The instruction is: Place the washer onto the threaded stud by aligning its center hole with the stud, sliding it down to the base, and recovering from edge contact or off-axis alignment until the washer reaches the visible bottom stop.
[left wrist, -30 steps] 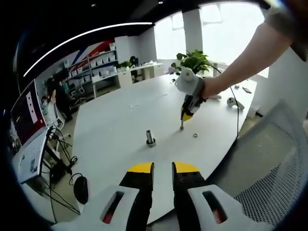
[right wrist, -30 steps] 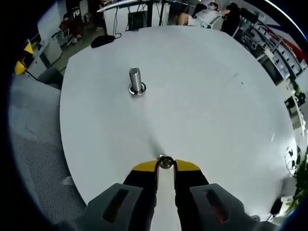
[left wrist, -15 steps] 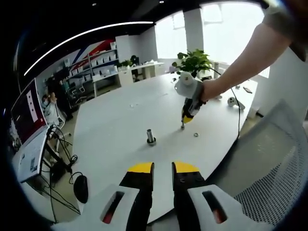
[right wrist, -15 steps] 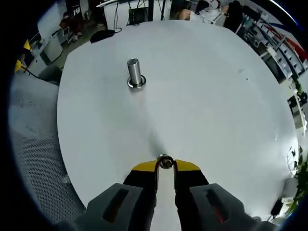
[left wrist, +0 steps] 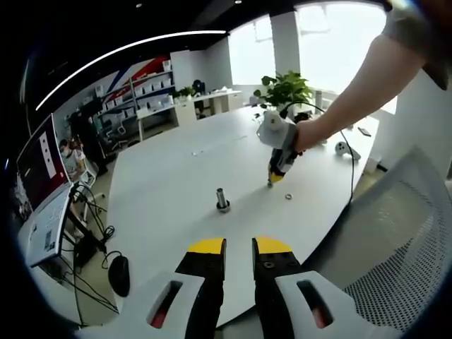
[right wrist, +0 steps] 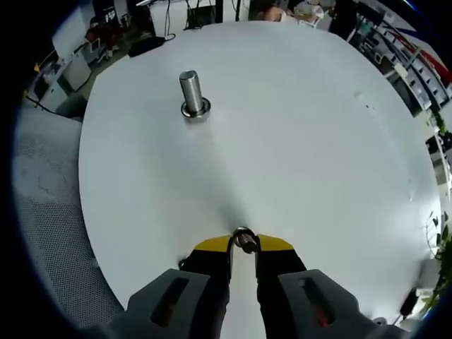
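Right claw (right wrist: 242,242): clamped on washer (right wrist: 244,239), lifted higher off tabletop (right wrist: 296,134) | stud (right wrist: 191,92): well apart, unmoved | left claw (left wrist: 239,246): narrow, empty, unchanged.

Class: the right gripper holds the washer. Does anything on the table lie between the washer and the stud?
No. Only bare white table lies between the washer, pinched in the right gripper, and the upright stud.
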The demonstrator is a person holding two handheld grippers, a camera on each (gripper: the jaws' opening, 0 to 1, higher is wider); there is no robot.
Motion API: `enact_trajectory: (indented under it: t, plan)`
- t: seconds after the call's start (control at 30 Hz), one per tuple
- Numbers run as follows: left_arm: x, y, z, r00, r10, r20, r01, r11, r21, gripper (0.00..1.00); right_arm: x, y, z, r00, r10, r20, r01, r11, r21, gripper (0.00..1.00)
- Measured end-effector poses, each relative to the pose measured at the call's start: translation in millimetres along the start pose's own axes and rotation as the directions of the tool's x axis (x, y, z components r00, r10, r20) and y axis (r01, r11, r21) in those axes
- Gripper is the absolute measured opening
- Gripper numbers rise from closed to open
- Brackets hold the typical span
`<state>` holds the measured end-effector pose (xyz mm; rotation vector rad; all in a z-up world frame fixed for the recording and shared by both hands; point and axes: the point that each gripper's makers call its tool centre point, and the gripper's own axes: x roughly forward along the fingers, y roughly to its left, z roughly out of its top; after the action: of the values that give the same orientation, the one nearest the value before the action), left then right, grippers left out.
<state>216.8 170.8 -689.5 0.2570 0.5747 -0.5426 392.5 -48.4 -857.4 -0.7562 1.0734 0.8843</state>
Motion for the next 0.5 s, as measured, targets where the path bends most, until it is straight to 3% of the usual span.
enact_trajectory:
  t: [0.5]
  plan:
    - [1.2, -0.1, -1.4, 1.000, -0.002, -0.009, 0.002, 1.000, 0.000, 0.12, 6.1, -2.1, -4.2, 1.000, 0.009, -0.009, -0.009, 0.999, 0.034, 0.15]
